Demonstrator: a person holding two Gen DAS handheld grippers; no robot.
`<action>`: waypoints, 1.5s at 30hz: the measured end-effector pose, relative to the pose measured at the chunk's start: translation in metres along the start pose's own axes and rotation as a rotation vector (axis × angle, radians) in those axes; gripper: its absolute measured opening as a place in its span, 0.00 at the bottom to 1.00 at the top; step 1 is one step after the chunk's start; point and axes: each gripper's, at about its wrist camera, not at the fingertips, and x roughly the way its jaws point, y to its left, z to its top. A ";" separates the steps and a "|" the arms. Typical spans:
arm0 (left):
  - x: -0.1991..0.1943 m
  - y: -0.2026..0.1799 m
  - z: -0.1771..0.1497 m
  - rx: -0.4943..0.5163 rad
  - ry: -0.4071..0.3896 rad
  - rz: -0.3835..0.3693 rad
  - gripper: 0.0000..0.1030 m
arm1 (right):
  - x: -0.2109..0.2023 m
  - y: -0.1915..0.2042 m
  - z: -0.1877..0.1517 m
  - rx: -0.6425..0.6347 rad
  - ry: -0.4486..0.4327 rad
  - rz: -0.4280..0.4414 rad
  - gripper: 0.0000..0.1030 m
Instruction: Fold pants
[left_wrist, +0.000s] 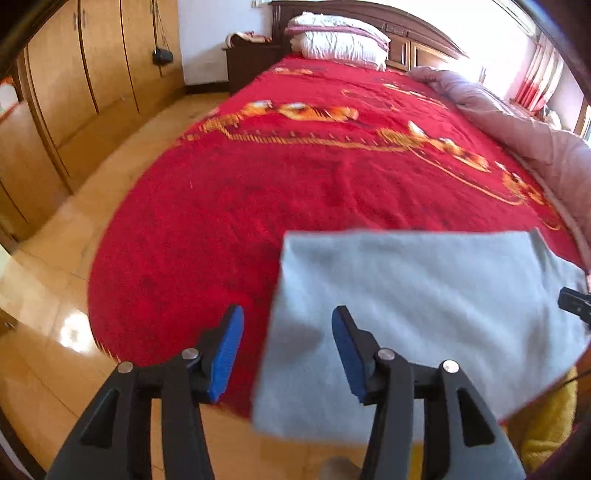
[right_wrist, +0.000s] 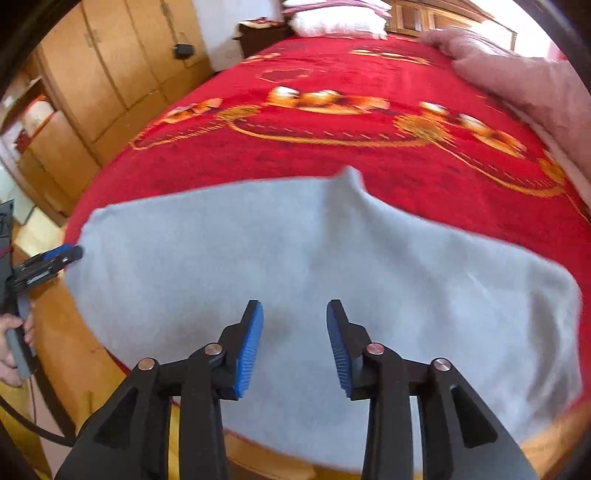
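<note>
Light grey pants (left_wrist: 424, 295) lie folded flat at the near edge of the red bedspread (left_wrist: 277, 177). In the left wrist view my left gripper (left_wrist: 286, 321) stands open above the pants' left edge, with nothing between its blue pads. The right wrist view has the same grey pants (right_wrist: 314, 258) spread wide, one corner raised at the far side. My right gripper (right_wrist: 294, 314) hangs open over their near middle and holds nothing. The left gripper (right_wrist: 55, 256) also shows at the pants' left edge there, held by a hand (right_wrist: 11, 347).
A pink quilt (left_wrist: 517, 122) is bunched along the bed's right side. White pillows (left_wrist: 340, 40) rest against the dark headboard. Wooden wardrobes (left_wrist: 74, 81) line the left wall across a tiled floor (left_wrist: 48, 288). Something yellow (left_wrist: 546, 424) hangs below the bed's near edge.
</note>
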 end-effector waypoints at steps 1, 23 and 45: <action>-0.002 -0.003 -0.007 0.003 0.016 -0.001 0.51 | -0.004 -0.003 -0.006 0.011 0.003 -0.016 0.38; 0.010 -0.012 -0.023 -0.037 0.011 0.030 0.54 | 0.008 -0.055 -0.067 0.162 -0.018 -0.027 0.61; -0.053 -0.033 -0.011 -0.055 -0.093 -0.093 0.08 | -0.037 -0.066 -0.067 0.231 -0.133 0.011 0.75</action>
